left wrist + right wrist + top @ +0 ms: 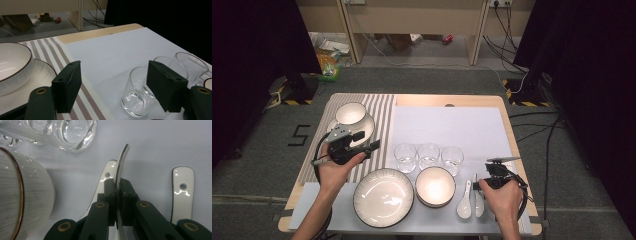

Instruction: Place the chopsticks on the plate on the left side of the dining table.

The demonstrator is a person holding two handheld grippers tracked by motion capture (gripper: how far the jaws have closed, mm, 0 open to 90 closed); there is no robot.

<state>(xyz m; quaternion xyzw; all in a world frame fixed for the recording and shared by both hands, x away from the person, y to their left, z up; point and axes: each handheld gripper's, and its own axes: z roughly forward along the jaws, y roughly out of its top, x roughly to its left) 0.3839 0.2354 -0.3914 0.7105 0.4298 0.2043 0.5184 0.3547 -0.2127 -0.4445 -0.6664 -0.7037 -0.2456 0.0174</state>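
Right gripper [117, 192] pinches a spoon handle edge-on; the grip looks thin.

The spoon [121, 162] lies at five o'clock on the table; it could twist free onto its neighbour [182, 192] or knock the glasses [428, 156]. Left gripper [120, 87], at nine o'clock, hangs spread, empty.

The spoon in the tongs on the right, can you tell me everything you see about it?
The spoon is white and glossy, like china, with a dark edge and a curved handle. It is turned on its side, so the right gripper view shows it edge-on. The right tongs are shut on its handle, pads pressing both sides. It sits over the pale mat, between two more white spoons lying flat. Its bowl end is hidden.
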